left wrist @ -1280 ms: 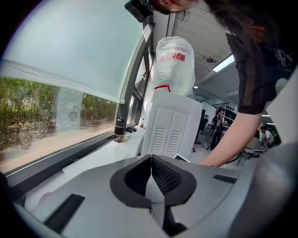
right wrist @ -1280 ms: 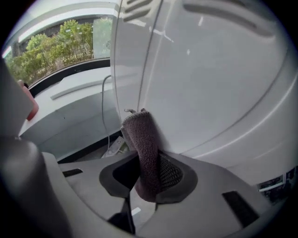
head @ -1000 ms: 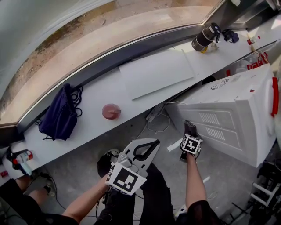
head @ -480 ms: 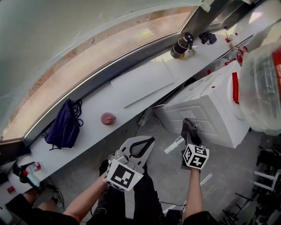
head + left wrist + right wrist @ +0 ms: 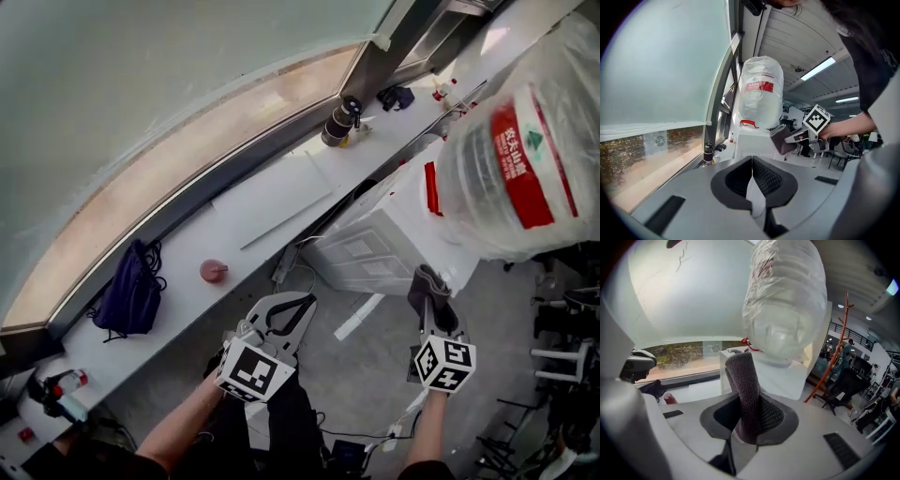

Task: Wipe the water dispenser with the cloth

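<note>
- Nearest me, my left hand-held gripper is idling, its jaws together on nothing.
- My right hand-held gripper is clamping the folded cloth, which is standing upright near the water dispenser.
- I am judging this as the approach. Next I am aiming to press the cloth flat on the white casing under the bottle.
</note>
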